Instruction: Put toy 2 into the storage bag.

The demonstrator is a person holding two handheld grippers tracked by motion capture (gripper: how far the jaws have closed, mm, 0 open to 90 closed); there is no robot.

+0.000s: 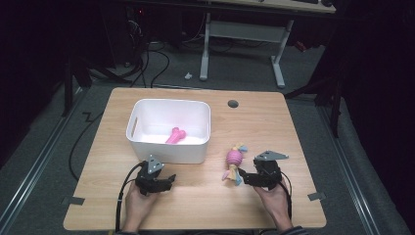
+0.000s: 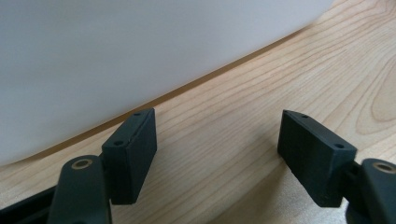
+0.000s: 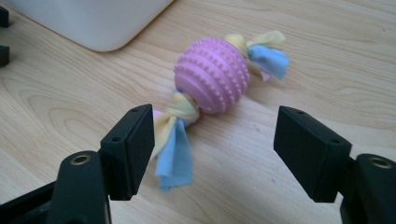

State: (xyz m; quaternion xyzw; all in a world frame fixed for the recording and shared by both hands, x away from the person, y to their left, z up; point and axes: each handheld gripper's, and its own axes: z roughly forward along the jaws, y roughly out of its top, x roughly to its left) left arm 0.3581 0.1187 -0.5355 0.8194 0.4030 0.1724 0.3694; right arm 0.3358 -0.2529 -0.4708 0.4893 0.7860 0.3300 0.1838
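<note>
right claw (image 3: 212, 156) wide, holding nothing | knobbed ball toy (image 3: 212, 81) just beyond it, long axis near-left to far-right | left claw (image 2: 217, 154) wide, farther, by white bin (image 1: 169, 129) on tabletop (image 1: 293, 127)

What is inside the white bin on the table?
One pink bone-shaped toy lies on the floor of the white bin. The near wall covers the strip of floor just behind it, so anything there stays hidden.

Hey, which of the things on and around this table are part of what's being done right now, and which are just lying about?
In the job:
- pink ball toy with cloth tails, in front of the open right tool
- white bin
- pink bone toy, inside that bin
- left tool, open beside the bin

Lying about:
- desk frame behind the table
- floor cables
</note>
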